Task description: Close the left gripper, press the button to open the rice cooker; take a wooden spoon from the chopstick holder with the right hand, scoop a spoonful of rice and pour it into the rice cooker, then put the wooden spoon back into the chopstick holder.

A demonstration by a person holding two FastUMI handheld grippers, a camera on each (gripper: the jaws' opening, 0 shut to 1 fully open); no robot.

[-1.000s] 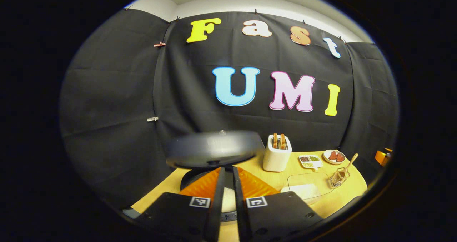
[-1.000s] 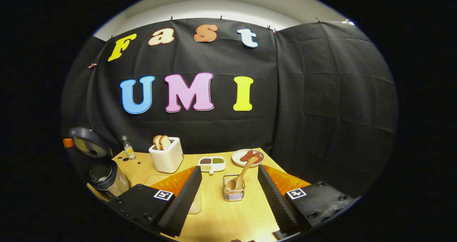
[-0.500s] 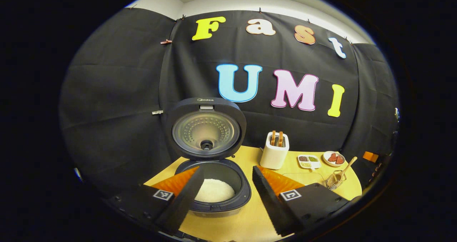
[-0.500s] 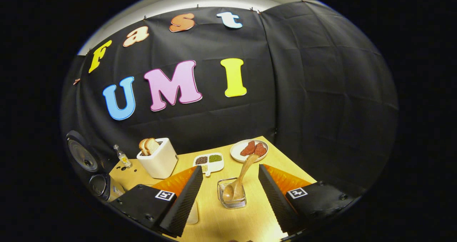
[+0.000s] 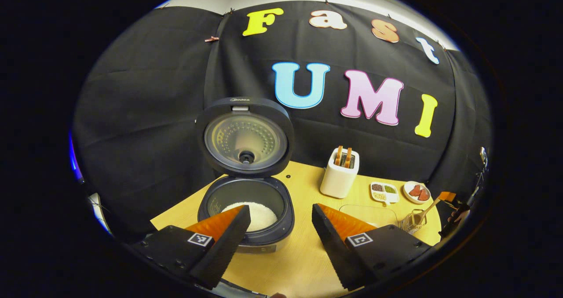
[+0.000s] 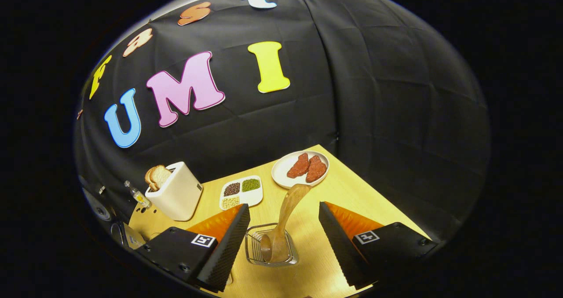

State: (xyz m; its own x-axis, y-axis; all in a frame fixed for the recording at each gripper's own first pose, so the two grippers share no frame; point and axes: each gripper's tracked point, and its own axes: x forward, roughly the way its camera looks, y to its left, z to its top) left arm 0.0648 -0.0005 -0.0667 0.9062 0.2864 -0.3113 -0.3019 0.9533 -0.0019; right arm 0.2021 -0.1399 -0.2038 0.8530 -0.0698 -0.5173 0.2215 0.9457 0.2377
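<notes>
Wooden spoon (image 6: 281, 227) bowl-down; handle tilts toward plate (image 6: 281, 175).

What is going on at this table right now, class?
A person works two handheld grippers. The rice cooker stands open, lid upright, white rice inside. The left gripper hangs open in front of it. The right gripper hangs open above the chopstick holder, its fingers on either side of the wooden spoon, not gripping it yet.

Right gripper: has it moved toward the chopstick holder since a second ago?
Yes. The right gripper has closed in on the chopstick holder, which now sits between its open fingers, the wooden spoon ungrasped.
</notes>
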